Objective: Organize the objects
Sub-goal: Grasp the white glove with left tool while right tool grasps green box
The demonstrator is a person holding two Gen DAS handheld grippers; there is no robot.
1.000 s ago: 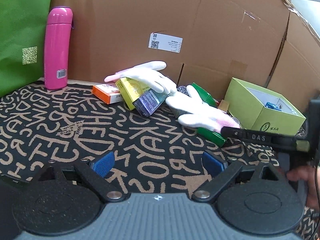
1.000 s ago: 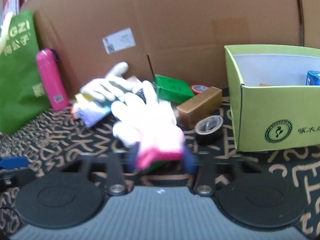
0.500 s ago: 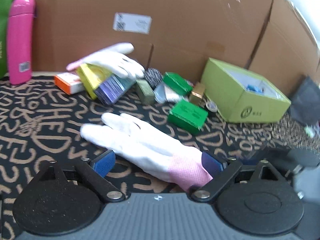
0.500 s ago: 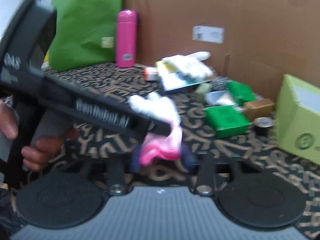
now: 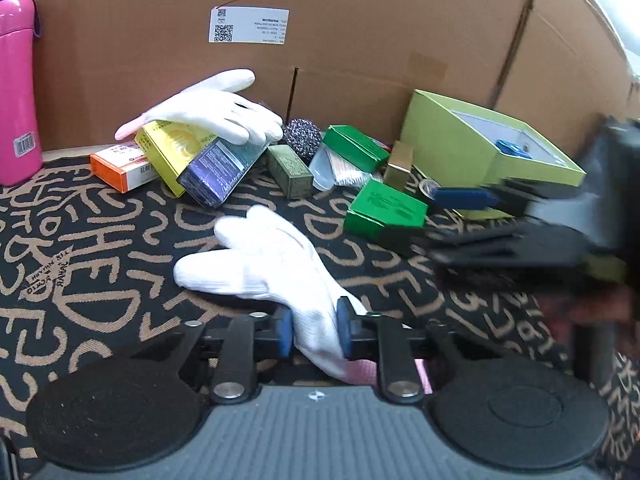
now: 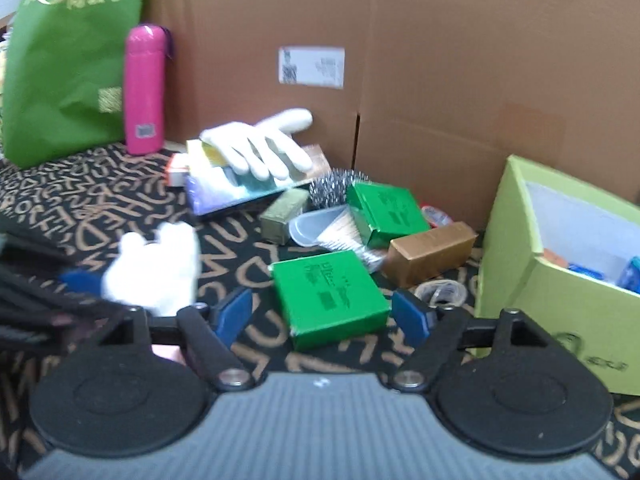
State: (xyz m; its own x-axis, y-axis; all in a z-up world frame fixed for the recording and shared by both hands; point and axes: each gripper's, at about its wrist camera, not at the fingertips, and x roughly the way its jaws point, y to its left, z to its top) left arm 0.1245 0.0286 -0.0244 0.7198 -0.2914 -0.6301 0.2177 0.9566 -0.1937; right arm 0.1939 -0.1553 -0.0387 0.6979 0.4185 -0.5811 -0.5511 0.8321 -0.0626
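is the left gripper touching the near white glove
Touching. In the left wrist view the left gripper has just been closing, and both blue pads press the near white glove near its cuff, bunching the fabric between them.

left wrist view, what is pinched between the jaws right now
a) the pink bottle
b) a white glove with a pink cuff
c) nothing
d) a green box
b: in the left wrist view the left gripper has its blue pads pressed on the wrist end of the white glove, whose fingers spread out on the patterned mat.
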